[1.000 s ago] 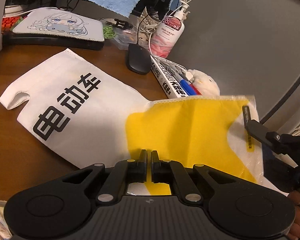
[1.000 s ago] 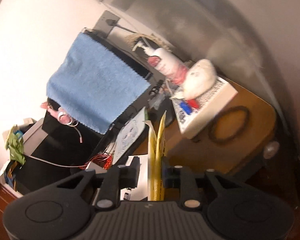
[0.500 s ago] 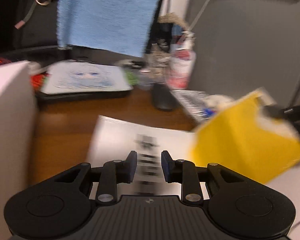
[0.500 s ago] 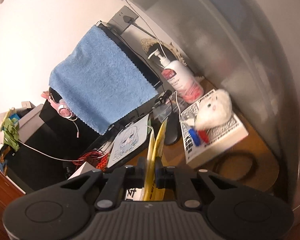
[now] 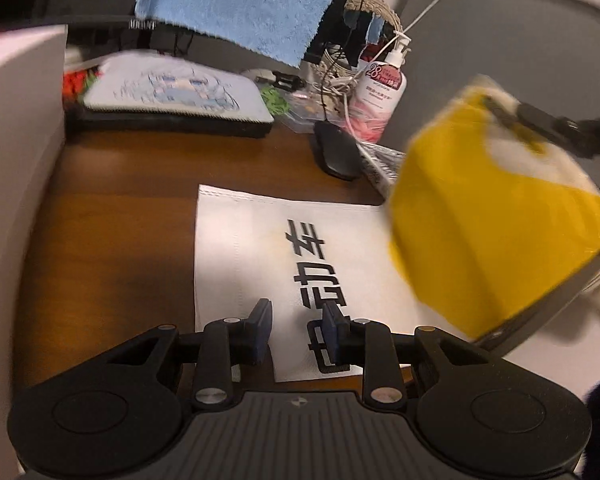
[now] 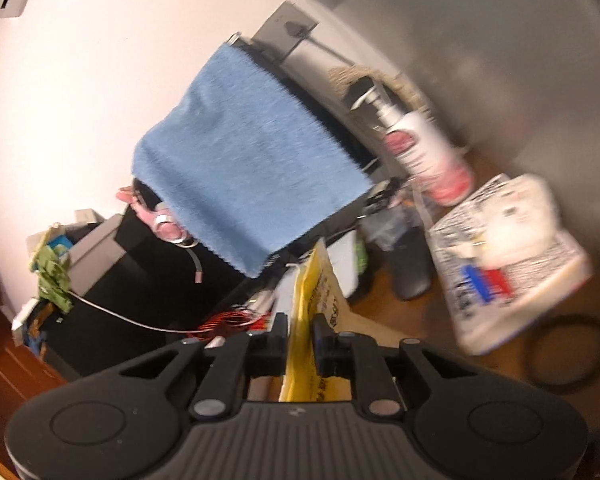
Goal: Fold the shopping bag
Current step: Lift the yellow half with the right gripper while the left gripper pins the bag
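The shopping bag (image 5: 300, 256) is mid-fold; its white half lies flat on the bench (image 5: 120, 216), its yellow end lifted beside the black lettering in the right gripper (image 6: 300, 336), jaws clenched on it; the left gripper (image 5: 296, 328), jaws released and empty, hovers over the white half, so the fold, I judge, is not yet laid down.

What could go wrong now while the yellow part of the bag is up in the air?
The right gripper pinches only an edge of the shopping bag, so it might slip out. The left gripper is open and holds nothing down, so the white half could slide. The lifted flap hangs near the pump bottle and might knock it.
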Tool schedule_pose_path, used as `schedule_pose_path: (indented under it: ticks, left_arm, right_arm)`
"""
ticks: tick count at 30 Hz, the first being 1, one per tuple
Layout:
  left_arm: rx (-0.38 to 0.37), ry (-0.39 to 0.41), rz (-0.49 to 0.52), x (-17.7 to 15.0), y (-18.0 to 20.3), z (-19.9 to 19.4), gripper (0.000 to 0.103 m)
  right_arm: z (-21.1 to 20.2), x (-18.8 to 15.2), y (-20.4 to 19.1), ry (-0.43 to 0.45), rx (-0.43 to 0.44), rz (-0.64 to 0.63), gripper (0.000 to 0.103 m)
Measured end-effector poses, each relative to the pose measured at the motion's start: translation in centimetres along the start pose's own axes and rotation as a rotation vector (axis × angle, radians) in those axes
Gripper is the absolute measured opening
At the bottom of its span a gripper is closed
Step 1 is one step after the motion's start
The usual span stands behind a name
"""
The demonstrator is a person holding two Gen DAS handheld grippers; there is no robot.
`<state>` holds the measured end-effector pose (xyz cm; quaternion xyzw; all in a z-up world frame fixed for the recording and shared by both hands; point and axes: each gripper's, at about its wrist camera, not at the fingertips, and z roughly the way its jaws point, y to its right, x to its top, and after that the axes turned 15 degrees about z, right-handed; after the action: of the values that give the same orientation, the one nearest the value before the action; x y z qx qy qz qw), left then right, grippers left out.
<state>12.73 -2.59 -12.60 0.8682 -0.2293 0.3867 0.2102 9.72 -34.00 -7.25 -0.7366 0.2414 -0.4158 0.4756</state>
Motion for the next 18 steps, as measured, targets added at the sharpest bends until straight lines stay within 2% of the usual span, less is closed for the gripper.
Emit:
schedule_pose_path:
  ticks: [8,18]
  left_arm:
    - [-0.023,0.019,-0.033,-0.5,0.1,-0.3,0.026]
    - [-0.002,0.02,-0.013,-0.4,0.6,0.0,0.026]
  right_arm:
    - [5.1,-2.5,0.6,-0.123,-0.004,0.036,0.019]
    - [5.7,-4.5,2.8,-0.184,0.013,0.114,0.033]
